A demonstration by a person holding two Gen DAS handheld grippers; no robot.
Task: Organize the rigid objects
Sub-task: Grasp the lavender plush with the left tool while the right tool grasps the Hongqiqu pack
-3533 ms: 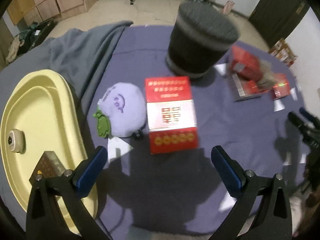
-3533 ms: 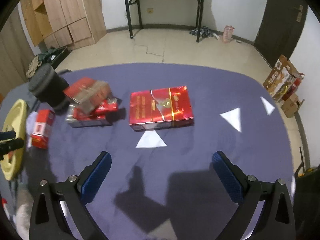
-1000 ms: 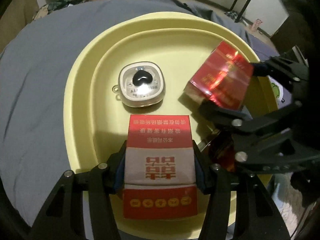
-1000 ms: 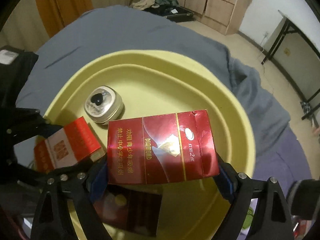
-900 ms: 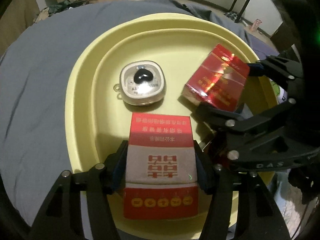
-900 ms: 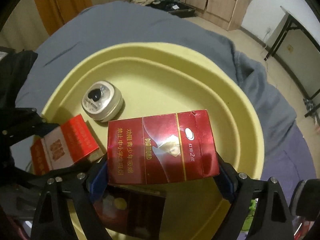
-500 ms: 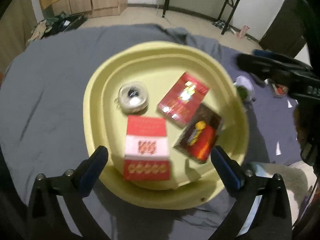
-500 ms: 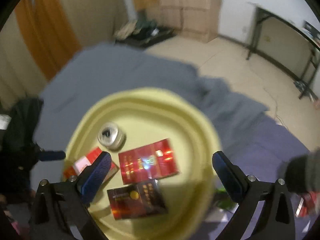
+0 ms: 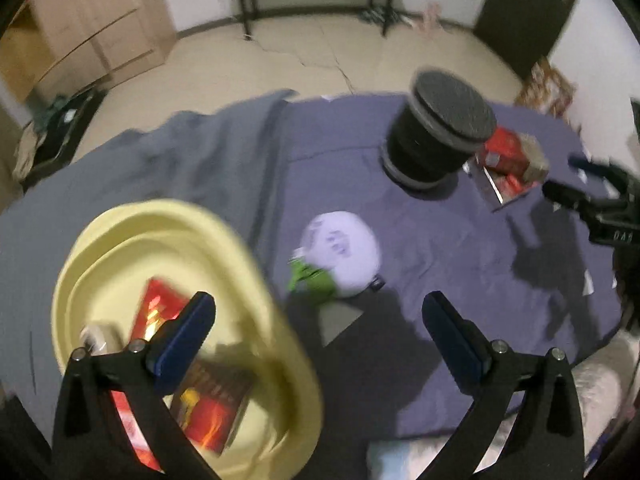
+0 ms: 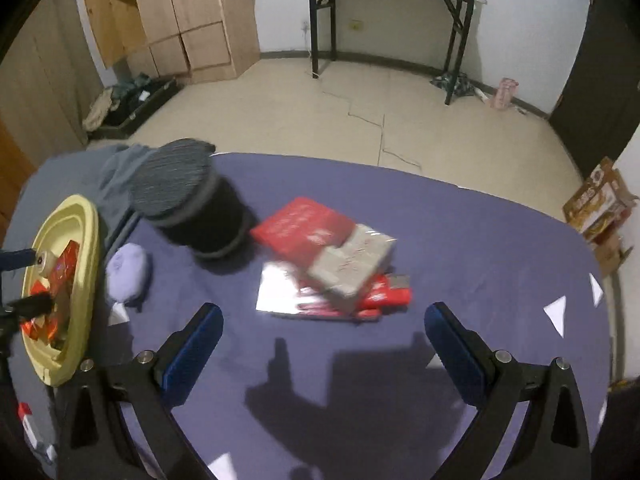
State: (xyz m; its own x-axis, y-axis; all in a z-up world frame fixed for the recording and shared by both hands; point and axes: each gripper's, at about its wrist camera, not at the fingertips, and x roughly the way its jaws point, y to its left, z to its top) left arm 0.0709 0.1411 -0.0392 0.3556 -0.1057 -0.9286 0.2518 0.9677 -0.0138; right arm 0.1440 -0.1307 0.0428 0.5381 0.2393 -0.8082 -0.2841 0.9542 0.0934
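Note:
A yellow tray [image 9: 256, 292] sits at the left of the purple-covered table and holds several red boxes [image 9: 160, 312] and a small round device. It also shows in the right wrist view [image 10: 86, 280]. My left gripper [image 9: 320, 340] is open and empty, above the tray's right rim. My right gripper [image 10: 320, 340] is open and empty, above the table in front of a pile of red boxes [image 10: 304, 226] topped by a grey-brown box [image 10: 352, 260]. That pile shows at the far right in the left wrist view [image 9: 508, 160].
A black knitted hat [image 10: 192, 200] stands upright behind the pile's left side. A purple plush toy [image 9: 344, 248] with green leaves lies between tray and hat. A grey cloth [image 9: 180, 152] covers the table's left. White paper triangles [image 10: 556, 314] lie on the cover.
Both grippers let go of their red boxes in the tray, opened and pulled back. The left now looks across the table; the right has swung over to the pile of boxes.

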